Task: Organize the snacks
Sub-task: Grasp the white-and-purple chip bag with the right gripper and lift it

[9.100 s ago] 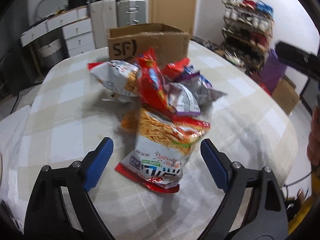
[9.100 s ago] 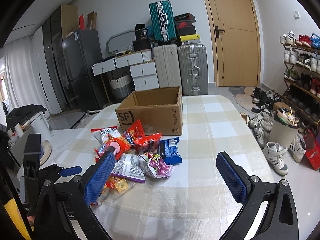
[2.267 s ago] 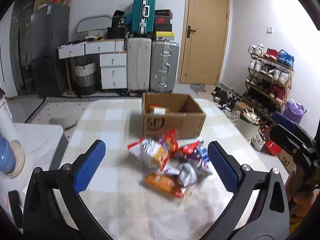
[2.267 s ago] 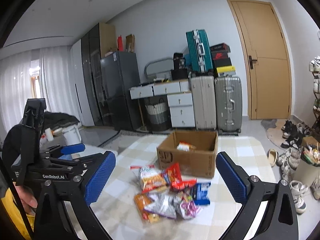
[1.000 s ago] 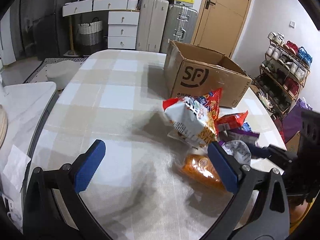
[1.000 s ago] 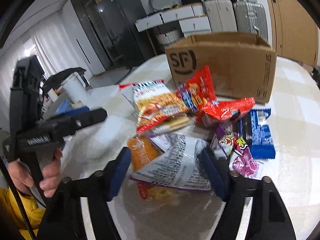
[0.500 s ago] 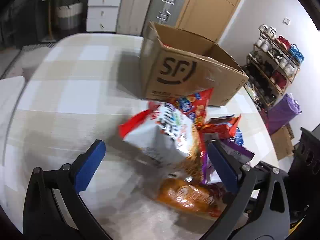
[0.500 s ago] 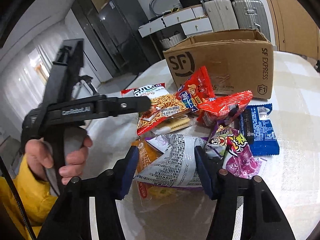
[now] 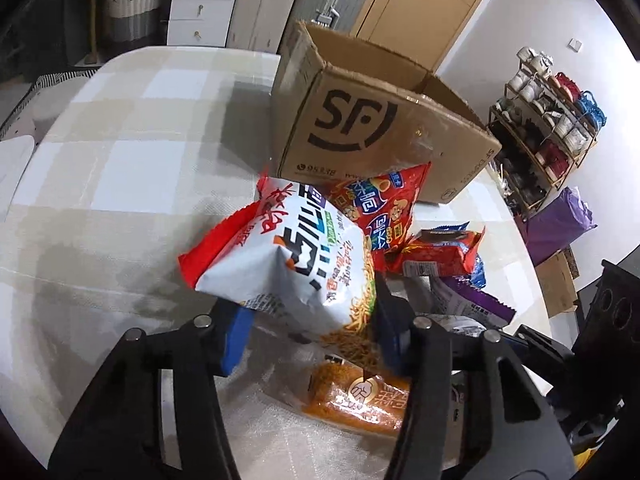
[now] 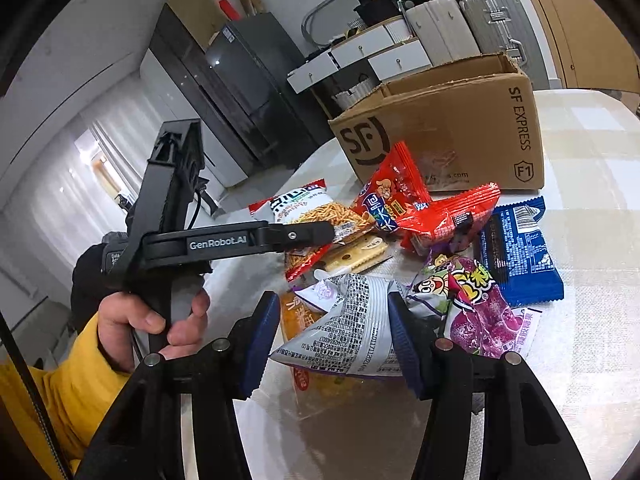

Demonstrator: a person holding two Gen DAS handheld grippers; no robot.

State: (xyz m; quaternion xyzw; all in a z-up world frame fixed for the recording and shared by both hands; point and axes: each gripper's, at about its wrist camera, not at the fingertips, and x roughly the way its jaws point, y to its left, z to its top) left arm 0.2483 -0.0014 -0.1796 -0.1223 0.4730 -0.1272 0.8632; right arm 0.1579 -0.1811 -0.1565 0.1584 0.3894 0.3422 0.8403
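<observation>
- A white and red noodle-snack bag (image 9: 296, 256) is being squeezed between the blue pads of the left hand-held gripper (image 9: 310, 332), whose jaws are narrowed onto its lower end; the bag is being held tilted above the table (image 9: 120, 168).
- A silver bag with printed text (image 10: 348, 332) is being pinched by the right hand-held gripper (image 10: 332, 340), its jaws closed in against the bag's two sides.
- An orange packet (image 9: 360, 396) is lying on the table under both held bags.
- A red snack bag (image 9: 380, 208) is being propped against the front of the open cardboard box (image 9: 384, 128), which is standing at the far side of the pile.
- A second red packet (image 10: 448, 220), a purple candy bag (image 10: 476, 304) and a blue packet (image 10: 516, 252) are lying together to the right of the silver bag.
- In the right wrist view, the left hand-held gripper's handle is being gripped by a hand (image 10: 148, 320) in a yellow sleeve.
</observation>
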